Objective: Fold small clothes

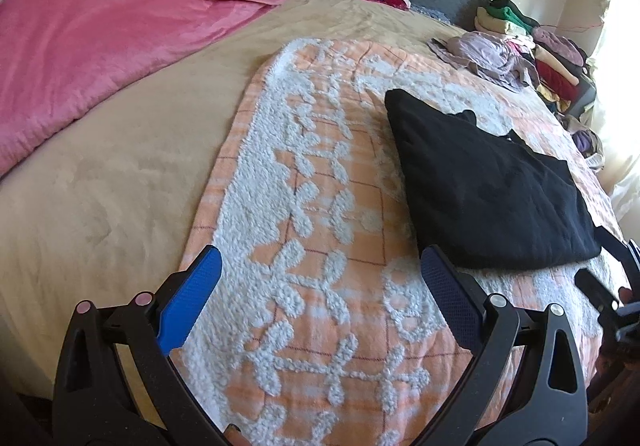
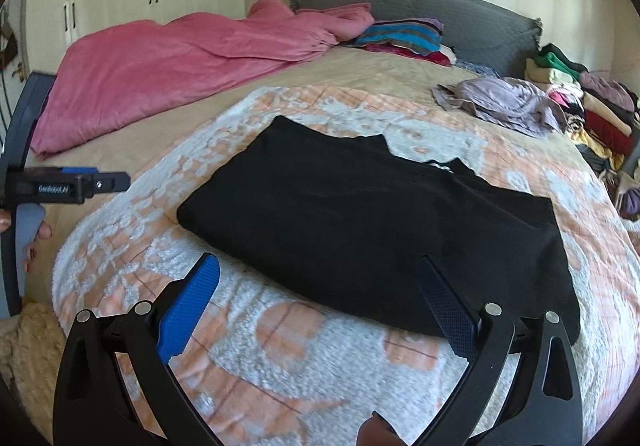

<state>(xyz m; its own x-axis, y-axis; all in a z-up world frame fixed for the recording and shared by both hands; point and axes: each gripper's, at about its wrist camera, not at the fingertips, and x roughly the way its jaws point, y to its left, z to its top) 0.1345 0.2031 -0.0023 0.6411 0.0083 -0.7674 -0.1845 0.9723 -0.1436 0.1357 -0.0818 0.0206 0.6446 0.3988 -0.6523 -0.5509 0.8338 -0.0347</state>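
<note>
A black garment (image 1: 492,182) (image 2: 372,222) lies folded flat on an orange-and-white tufted blanket (image 1: 320,230) (image 2: 280,358) spread over the bed. My left gripper (image 1: 320,258) is open above the blanket, and its right finger tip sits at the garment's near left corner. My right gripper (image 2: 320,266) is open just in front of the garment's near edge and holds nothing. The left gripper's body (image 2: 64,186) also shows at the left edge of the right wrist view, held by a hand (image 2: 38,242).
A pink duvet (image 1: 112,34) (image 2: 180,62) is bunched at the far left of the tan bedspread (image 1: 100,182). Striped pillows (image 2: 404,36) lie by the grey headboard (image 2: 460,14). A lilac garment (image 2: 500,102) and a pile of folded clothes (image 2: 592,106) sit at the right edge.
</note>
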